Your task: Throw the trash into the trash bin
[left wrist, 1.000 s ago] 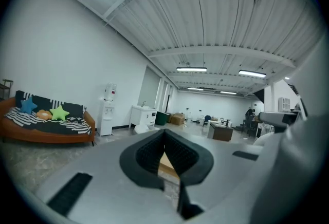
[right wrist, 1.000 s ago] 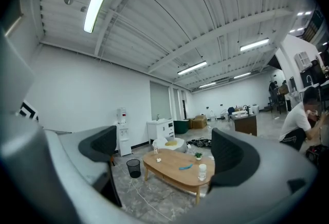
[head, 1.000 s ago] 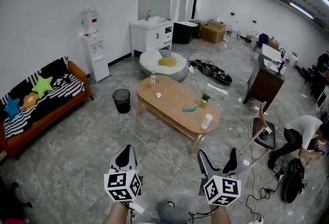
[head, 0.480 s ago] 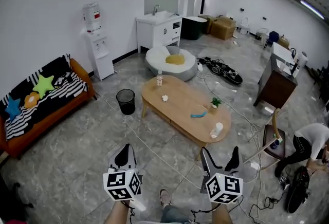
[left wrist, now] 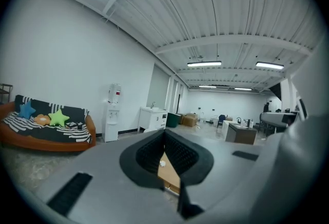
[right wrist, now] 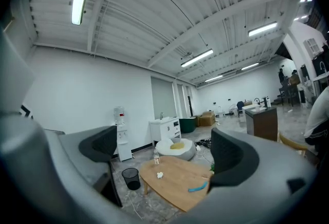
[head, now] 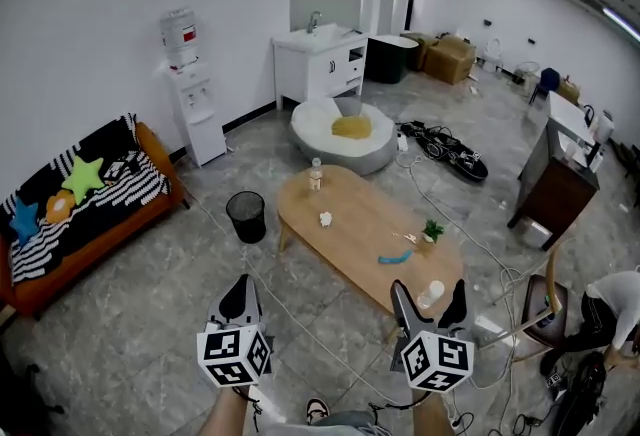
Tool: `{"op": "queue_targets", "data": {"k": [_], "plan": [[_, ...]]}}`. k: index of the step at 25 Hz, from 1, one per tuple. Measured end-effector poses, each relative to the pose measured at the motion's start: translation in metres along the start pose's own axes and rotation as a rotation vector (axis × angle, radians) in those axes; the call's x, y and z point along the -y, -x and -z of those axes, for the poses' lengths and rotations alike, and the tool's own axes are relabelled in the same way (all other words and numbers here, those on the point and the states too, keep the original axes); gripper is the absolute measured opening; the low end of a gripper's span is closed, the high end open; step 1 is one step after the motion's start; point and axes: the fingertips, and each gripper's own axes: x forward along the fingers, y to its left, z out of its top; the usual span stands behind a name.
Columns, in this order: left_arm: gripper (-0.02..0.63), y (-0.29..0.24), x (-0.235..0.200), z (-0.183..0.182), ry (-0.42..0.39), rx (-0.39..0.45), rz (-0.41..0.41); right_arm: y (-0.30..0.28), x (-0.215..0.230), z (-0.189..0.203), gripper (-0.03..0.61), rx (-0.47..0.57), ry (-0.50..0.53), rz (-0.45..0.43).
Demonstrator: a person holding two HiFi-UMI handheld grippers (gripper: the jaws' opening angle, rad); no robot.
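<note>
A black mesh trash bin (head: 246,216) stands on the floor just left of the oval wooden table (head: 360,242). A crumpled white paper (head: 325,218) lies on the table near its left end. Also on the table are a bottle (head: 316,174), a blue object (head: 396,257), a small plant (head: 432,230) and a white cup (head: 433,294). My left gripper (head: 240,296) is low in the head view, shut and empty. My right gripper (head: 428,297) is open and empty, short of the table's near end. The right gripper view shows the bin (right wrist: 131,178), paper (right wrist: 159,174) and table (right wrist: 177,182) between its fingers (right wrist: 232,152).
An orange sofa (head: 95,224) with cushions lines the left wall, next to a water dispenser (head: 190,94). A white sink cabinet (head: 322,64) and a beanbag (head: 345,136) are beyond the table. Cables (head: 445,139) cross the floor. At right are a dark desk (head: 556,182), a chair (head: 545,296) and a crouching person (head: 612,296).
The whole view has shifted forward and right: the table and bin sit nearer and lower in the head view. Both grippers hold the same pose and state.
</note>
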Motion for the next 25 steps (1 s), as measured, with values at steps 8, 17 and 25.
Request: {"op": "queue_targets", "data": {"k": [8,17,25], "plan": [[-0.009,-0.077,-0.01,-0.007,-0.035,-0.02,-0.006,-0.078,0.015,0.007,0.572,-0.007,-0.029,0.011],[-0.009,-0.183,-0.033,0.001,-0.033,-0.042,0.054,-0.158,0.016,0.036,0.568,-0.047,-0.02,0.077],[-0.009,-0.334,-0.078,-0.035,-0.057,-0.055,0.153,-0.276,-0.007,0.03,0.566,-0.017,-0.038,0.191]]}}
